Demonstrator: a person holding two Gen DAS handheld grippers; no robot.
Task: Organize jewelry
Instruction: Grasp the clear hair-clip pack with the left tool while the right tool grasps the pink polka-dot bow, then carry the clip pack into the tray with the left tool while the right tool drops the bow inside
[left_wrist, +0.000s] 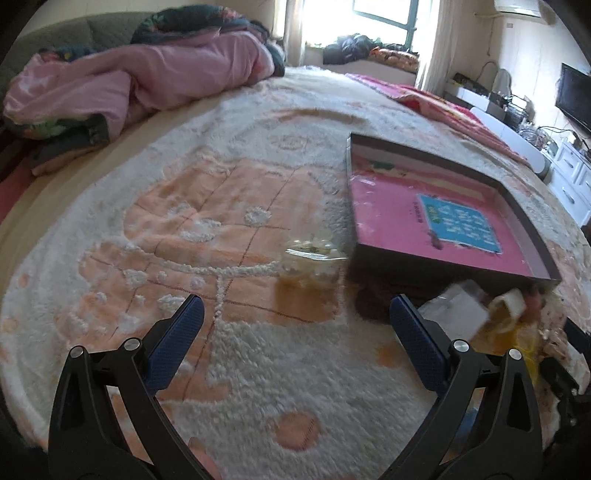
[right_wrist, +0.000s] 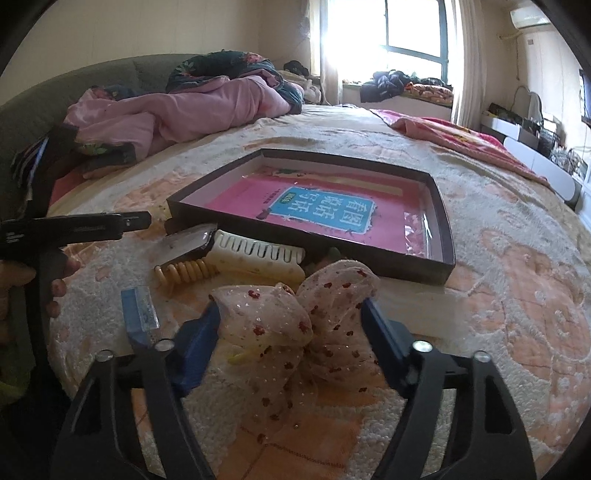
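Note:
A pink gauze bow hair clip (right_wrist: 295, 325) with red dots lies on the fluffy blanket, and my right gripper (right_wrist: 290, 314) is shut on it, one blue pad against each lobe. Behind it lie a white claw clip (right_wrist: 258, 254), a beige claw clip (right_wrist: 188, 273), a clear packet (right_wrist: 184, 243) and a small blue packet (right_wrist: 138, 310). A shallow dark box (right_wrist: 317, 240) with a pink book inside sits beyond them. My left gripper (left_wrist: 295, 310) stands open over the blanket with nothing between its fingers. A clear bag of small jewelry (left_wrist: 312, 254) lies just ahead of it, left of the box (left_wrist: 443, 267).
The left gripper (right_wrist: 140, 220) reaches in from the left in the right wrist view, a hand on its handle. A crumpled pink quilt (left_wrist: 147, 81) fills the back left of the bed. A red blanket (right_wrist: 454, 136) lies at the back right, with white furniture beyond the bed's right edge.

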